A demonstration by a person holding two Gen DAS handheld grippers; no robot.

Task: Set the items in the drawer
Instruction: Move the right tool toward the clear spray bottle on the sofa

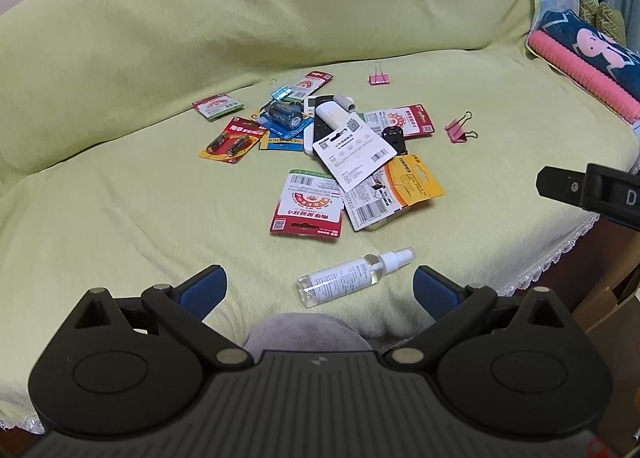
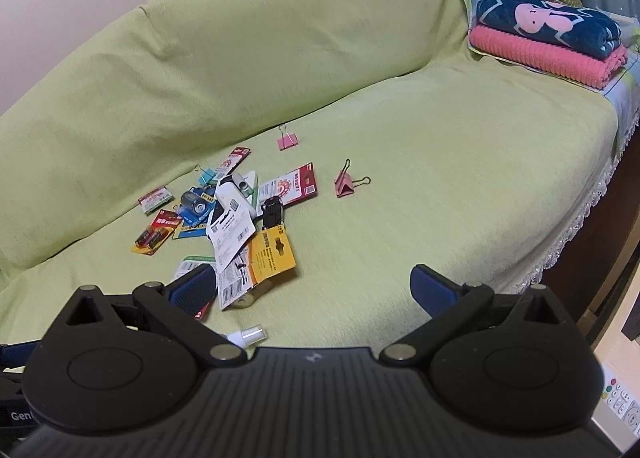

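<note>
Green cloth covers the sofa seat (image 1: 120,193) across both views. Low in the left wrist frame, the left gripper (image 1: 320,282) gapes wide and empty, a clear spray bottle (image 1: 352,272) lying just beyond it. The right gripper (image 2: 314,282) is equally spread, holding nothing. At mid-frame lies a heap of battery packs (image 1: 308,209), with pink binder clips (image 1: 460,129) beyond; folded towels (image 2: 548,37) sit at upper right.

Folded towels (image 2: 548,41) on green sofa cover (image 2: 400,117)
</note>
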